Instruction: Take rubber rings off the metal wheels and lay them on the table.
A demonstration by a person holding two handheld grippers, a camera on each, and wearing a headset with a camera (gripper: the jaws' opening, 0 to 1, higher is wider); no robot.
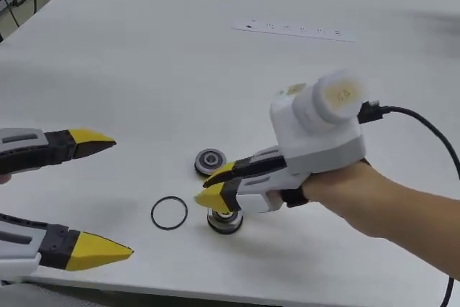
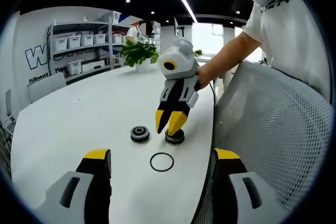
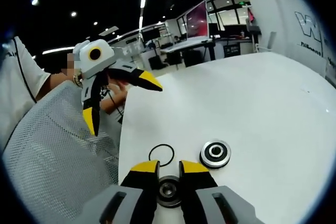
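Rubber ring (image 1: pixel 152 213) is laid flat on the white table (image 1: pixel 215 70), just beside the near wheel (image 1: pixel 225 222); a second wheel (image 1: pixel 210 161) is set close behind. The right gripper (image 1: pixel 210 188) is held narrowed over the near wheel, though a grip cannot be told. The left gripper (image 1: pixel 123 198) is held wide open.

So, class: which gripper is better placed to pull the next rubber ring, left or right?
Right gripper, probably: its fingers flank the near wheel; the left gripper hangs open, off to the side.
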